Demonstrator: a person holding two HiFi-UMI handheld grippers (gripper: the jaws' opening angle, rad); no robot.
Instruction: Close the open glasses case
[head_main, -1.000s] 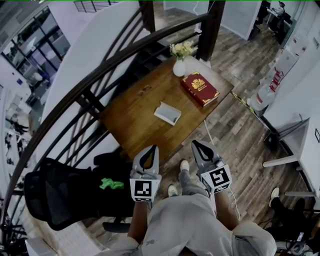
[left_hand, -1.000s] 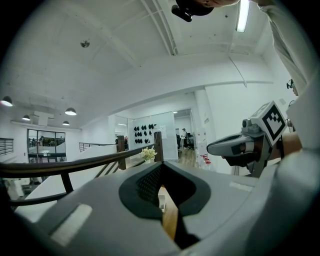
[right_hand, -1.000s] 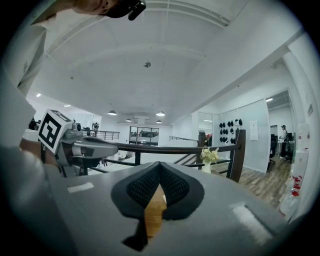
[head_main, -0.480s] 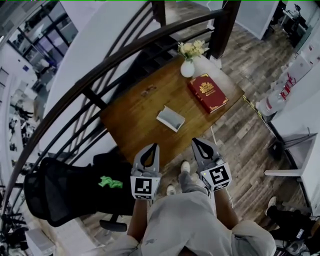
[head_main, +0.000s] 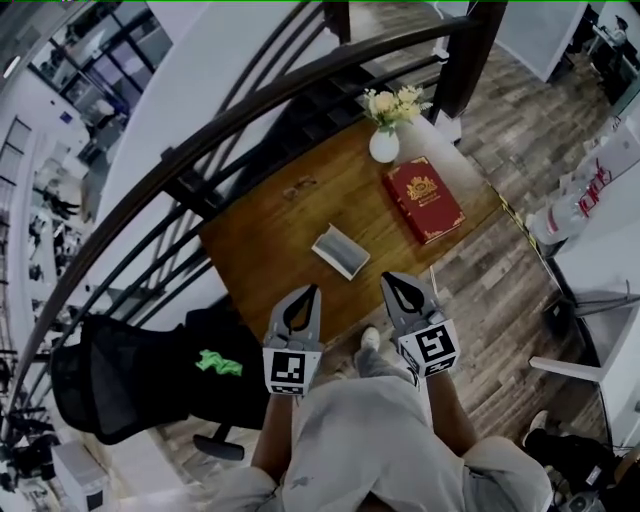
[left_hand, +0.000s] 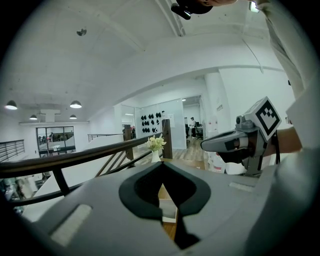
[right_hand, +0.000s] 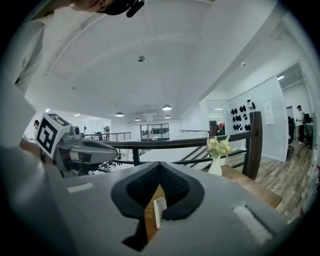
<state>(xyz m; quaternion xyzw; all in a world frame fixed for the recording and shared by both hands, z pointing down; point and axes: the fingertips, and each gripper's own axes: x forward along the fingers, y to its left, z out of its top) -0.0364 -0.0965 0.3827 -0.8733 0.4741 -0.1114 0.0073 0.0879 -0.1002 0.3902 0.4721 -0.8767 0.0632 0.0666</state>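
Note:
The open glasses case (head_main: 341, 251), pale with its lid up, lies near the middle of the wooden table (head_main: 262, 243). My two grippers hover side by side off the table's near edge, apart from the case. The left gripper (head_main: 308, 290) and the right gripper (head_main: 388, 279) are both shut, tips together, holding nothing. In the left gripper view the case (left_hand: 168, 210) shows through the gap behind the closed tips (left_hand: 161, 163). The right gripper view also shows the case (right_hand: 159, 211), behind its own tips (right_hand: 160, 163).
A red book (head_main: 424, 199) and a white vase of flowers (head_main: 385, 141) stand at the table's far right; a pair of glasses (head_main: 297, 186) lies at the far side. A dark curved railing (head_main: 250, 108) runs behind. A black office chair (head_main: 110, 385) stands at the left.
The table and case now sit lower and closer in the head view. Both grippers have edged toward the table's near edge, still shut.

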